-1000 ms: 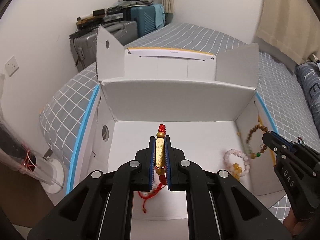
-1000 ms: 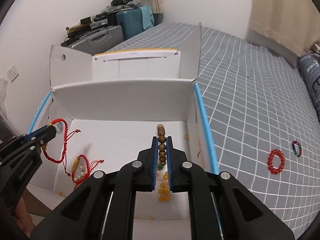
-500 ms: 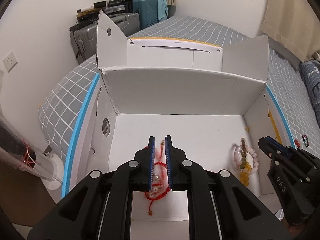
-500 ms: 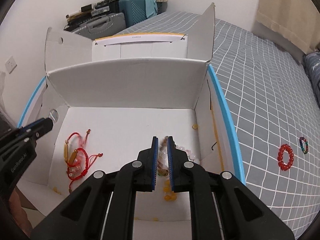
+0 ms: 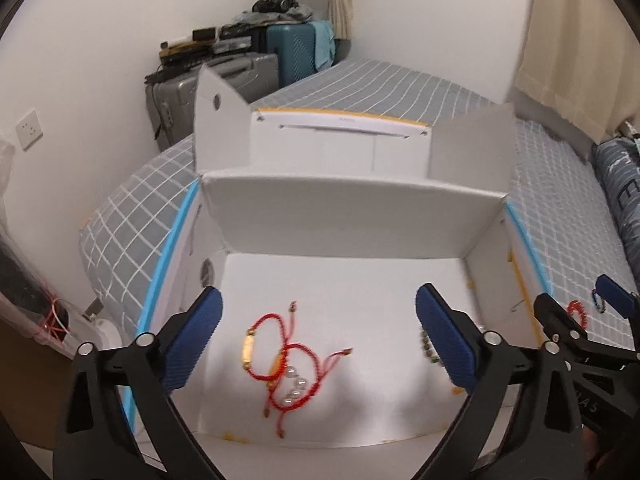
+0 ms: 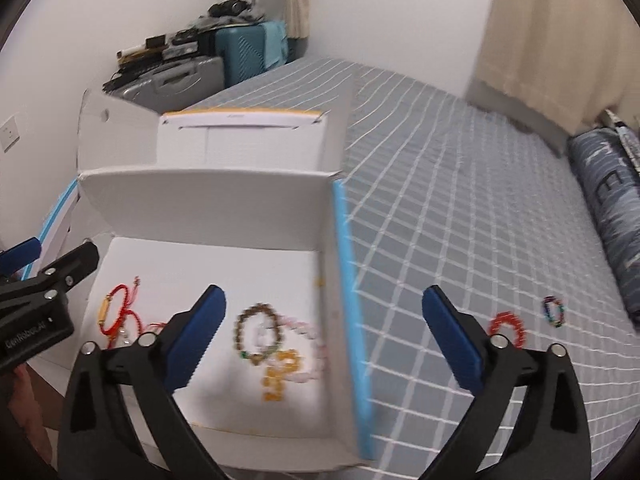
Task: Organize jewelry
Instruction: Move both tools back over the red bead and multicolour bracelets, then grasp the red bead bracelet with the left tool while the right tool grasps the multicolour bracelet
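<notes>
An open white cardboard box (image 5: 352, 216) (image 6: 208, 204) stands on the bed. Two red cord bracelets with gold tubes (image 5: 280, 364) (image 6: 120, 316) lie on its floor at the left. A brown bead bracelet (image 6: 256, 332), a pink one (image 6: 308, 332) and a yellow one (image 6: 276, 376) lie at the right. My left gripper (image 5: 318, 338) is open and empty above the red bracelets. My right gripper (image 6: 324, 340) is open and empty above the box's right wall. A red bead bracelet (image 6: 508, 326) and a dark multicoloured one (image 6: 554, 311) lie on the bedsheet at the right.
The bed has a grey checked sheet (image 6: 460, 208). A dark blue pillow (image 6: 608, 200) lies at its right edge. Suitcases (image 5: 224, 92) stand against the far wall. The box's flaps (image 5: 216, 120) stand upright at the back.
Both grippers have opened and lifted back. The left let go of the red cord bracelet and the right let go of the brown bead bracelet; both now lie in the box.
</notes>
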A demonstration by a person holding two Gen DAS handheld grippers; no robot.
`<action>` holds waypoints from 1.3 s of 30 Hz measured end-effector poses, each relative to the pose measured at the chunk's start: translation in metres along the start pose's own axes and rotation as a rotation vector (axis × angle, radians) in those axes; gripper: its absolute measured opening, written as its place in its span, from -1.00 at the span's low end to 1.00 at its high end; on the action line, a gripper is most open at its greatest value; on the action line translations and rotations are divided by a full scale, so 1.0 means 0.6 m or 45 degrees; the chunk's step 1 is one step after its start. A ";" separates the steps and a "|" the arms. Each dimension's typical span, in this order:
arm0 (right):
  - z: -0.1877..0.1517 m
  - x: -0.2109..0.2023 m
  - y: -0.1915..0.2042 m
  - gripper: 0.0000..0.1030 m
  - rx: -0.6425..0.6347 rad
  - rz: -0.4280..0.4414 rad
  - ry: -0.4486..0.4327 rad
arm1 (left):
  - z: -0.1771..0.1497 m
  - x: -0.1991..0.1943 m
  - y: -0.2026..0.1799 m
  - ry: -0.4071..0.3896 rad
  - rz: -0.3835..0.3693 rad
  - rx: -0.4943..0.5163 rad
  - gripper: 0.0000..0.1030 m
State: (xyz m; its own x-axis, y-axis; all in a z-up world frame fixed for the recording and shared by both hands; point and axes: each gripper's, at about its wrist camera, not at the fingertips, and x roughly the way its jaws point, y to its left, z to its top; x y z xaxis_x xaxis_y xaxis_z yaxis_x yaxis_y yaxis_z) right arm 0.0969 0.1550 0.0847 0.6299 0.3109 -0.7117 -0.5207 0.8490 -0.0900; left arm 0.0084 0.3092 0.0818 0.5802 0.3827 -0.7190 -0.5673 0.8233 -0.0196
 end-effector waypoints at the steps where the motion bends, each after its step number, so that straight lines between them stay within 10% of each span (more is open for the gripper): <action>1: 0.001 -0.006 -0.015 0.85 0.002 -0.012 -0.004 | 0.002 -0.005 -0.012 -0.011 0.001 0.007 0.89; 28: -0.112 0.064 -0.539 0.84 0.350 -0.325 0.155 | -0.058 0.052 -0.542 0.115 -0.382 0.340 0.89; 39: -0.168 0.181 -0.632 0.11 0.464 -0.306 0.268 | -0.114 0.209 -0.628 0.294 -0.363 0.383 0.80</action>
State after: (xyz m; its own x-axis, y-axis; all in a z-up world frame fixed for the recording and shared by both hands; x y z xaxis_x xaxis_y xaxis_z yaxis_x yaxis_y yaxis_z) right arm 0.3046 -0.1760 -0.0285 0.5578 0.0267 -0.8295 -0.1156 0.9922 -0.0458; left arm 0.2546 0.0184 -0.0485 0.5235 0.0488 -0.8506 -0.1905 0.9798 -0.0610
